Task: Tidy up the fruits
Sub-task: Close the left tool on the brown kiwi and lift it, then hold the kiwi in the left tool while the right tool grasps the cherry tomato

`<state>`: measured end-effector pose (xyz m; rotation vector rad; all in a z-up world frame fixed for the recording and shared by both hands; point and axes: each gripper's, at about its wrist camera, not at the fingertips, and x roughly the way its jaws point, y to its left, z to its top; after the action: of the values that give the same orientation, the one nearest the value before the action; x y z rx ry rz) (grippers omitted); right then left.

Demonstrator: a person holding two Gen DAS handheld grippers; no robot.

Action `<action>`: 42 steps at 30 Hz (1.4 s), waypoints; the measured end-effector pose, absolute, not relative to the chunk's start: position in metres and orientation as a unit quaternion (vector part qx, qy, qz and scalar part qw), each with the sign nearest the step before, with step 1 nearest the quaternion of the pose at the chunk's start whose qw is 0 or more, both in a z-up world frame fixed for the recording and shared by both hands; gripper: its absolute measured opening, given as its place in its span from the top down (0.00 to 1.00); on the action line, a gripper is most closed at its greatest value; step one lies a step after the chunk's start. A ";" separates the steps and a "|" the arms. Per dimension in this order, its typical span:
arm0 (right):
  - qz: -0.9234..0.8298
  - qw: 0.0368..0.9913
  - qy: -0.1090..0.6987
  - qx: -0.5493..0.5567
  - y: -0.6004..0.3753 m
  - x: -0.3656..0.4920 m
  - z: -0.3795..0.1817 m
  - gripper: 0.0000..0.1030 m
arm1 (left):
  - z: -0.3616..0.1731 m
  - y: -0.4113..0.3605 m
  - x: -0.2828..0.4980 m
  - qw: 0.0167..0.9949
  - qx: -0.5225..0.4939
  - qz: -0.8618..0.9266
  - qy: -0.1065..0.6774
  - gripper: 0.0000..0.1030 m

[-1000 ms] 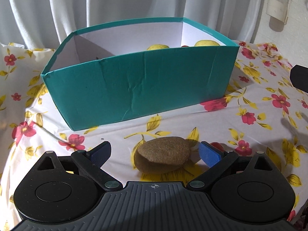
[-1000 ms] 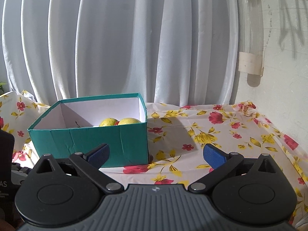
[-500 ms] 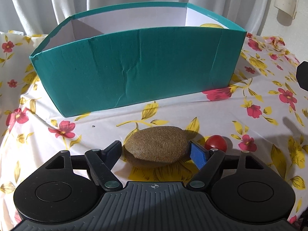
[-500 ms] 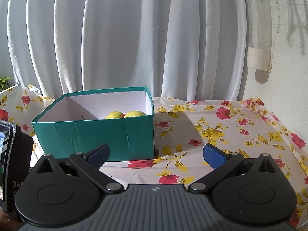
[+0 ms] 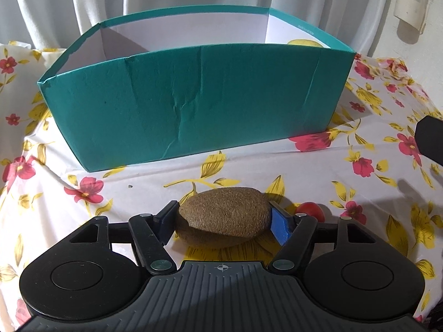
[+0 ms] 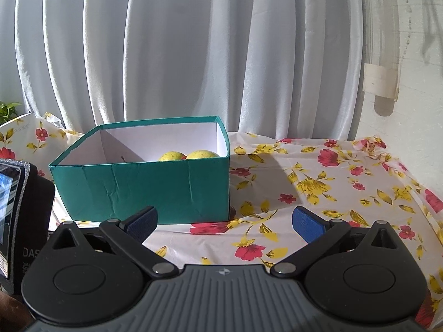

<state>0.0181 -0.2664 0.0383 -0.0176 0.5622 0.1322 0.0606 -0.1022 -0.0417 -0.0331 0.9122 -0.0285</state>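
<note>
Left tool (image 5: 223, 217) just closed onto kiwi (image 5: 224, 215); right tool (image 6: 223, 222) wide, empty.

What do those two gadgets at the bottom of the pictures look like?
Both look alike. The left hand-held gripper and right hand-held gripper each have a grey ribbed body, two round black discs, black linkage arms with silver rivets, and blue textured finger pads. No cables or sleeves show.
</note>
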 end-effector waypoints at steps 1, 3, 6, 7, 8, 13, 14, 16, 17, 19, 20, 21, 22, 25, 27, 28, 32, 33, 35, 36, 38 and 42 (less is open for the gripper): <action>0.065 0.958 0.278 -0.009 -0.266 0.018 0.038 0.00 | -0.039 -0.101 0.060 0.898 -0.014 -0.013 0.439 0.29; 0.064 0.959 0.277 -0.011 -0.266 0.019 0.038 0.00 | -0.033 -0.099 0.058 0.900 -0.010 -0.012 0.435 0.29; 0.060 0.959 0.276 -0.015 -0.265 0.020 0.037 0.00 | -0.019 -0.089 0.054 0.905 -0.017 -0.007 0.425 0.29; 0.058 0.959 0.277 -0.017 -0.264 0.020 0.036 0.00 | -0.015 -0.086 0.053 0.907 -0.017 -0.003 0.421 0.29; 0.056 0.958 0.279 -0.019 -0.263 0.021 0.035 0.00 | -0.010 -0.083 0.052 0.909 -0.017 -0.001 0.417 0.29; 0.057 0.955 0.289 -0.027 -0.258 0.024 0.026 0.00 | 0.009 -0.067 0.043 0.917 -0.028 0.011 0.398 0.29; 0.058 0.954 0.291 -0.030 -0.256 0.025 0.024 0.00 | 0.011 -0.065 0.042 0.918 -0.030 0.013 0.396 0.29; 0.062 0.952 0.296 -0.036 -0.252 0.025 0.019 0.00 | 0.017 -0.059 0.038 0.921 -0.033 0.021 0.389 0.29; 0.065 0.951 0.301 -0.040 -0.249 0.026 0.017 0.00 | 0.019 -0.056 0.037 0.921 -0.034 0.024 0.386 0.29; 0.072 0.948 0.308 -0.045 -0.244 0.026 0.012 0.00 | 0.022 -0.051 0.034 0.923 -0.040 0.028 0.382 0.29; 0.076 0.946 0.310 -0.047 -0.241 0.026 0.010 0.00 | 0.023 -0.049 0.033 0.923 -0.042 0.030 0.382 0.29; 0.080 0.945 0.312 -0.051 -0.238 0.026 0.007 0.00 | 0.024 -0.047 0.031 0.923 -0.043 0.032 0.382 0.29; 0.084 0.944 0.315 -0.056 -0.234 0.026 0.005 0.00 | 0.025 -0.046 0.030 0.923 -0.044 0.033 0.381 0.29; 0.098 0.938 0.326 -0.065 -0.224 0.027 -0.003 0.04 | 0.027 -0.042 0.026 0.924 -0.045 0.040 0.378 0.29; 0.108 0.933 0.336 -0.071 -0.217 0.027 -0.009 0.06 | 0.028 -0.038 0.024 0.924 -0.048 0.044 0.377 0.29; 0.112 0.931 0.339 -0.075 -0.214 0.026 -0.011 0.07 | 0.028 -0.037 0.023 0.924 -0.049 0.046 0.377 0.29; 0.123 0.924 0.353 -0.084 -0.206 0.027 -0.021 0.15 | 0.027 -0.033 0.020 0.922 -0.052 0.053 0.379 0.29; 0.123 0.922 0.357 -0.085 -0.205 0.028 -0.023 0.19 | 0.027 -0.033 0.020 0.922 -0.052 0.054 0.379 0.29; 0.124 0.918 0.368 -0.084 -0.203 0.031 -0.029 0.27 | 0.027 -0.033 0.019 0.922 -0.052 0.054 0.379 0.29; 0.125 0.915 0.374 -0.081 -0.203 0.032 -0.031 0.33 | 0.027 -0.034 0.018 0.922 -0.051 0.054 0.379 0.29; 0.126 0.912 0.383 -0.078 -0.203 0.034 -0.035 0.40 | 0.027 -0.033 0.017 0.922 -0.051 0.055 0.379 0.29; 0.129 0.908 0.391 -0.078 -0.202 0.036 -0.039 0.47 | 0.027 -0.033 0.017 0.922 -0.051 0.056 0.379 0.29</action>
<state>0.0362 -0.2019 -0.0394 -0.1609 0.8080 0.2657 0.0171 -0.0327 0.0273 -0.1047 0.7790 0.1141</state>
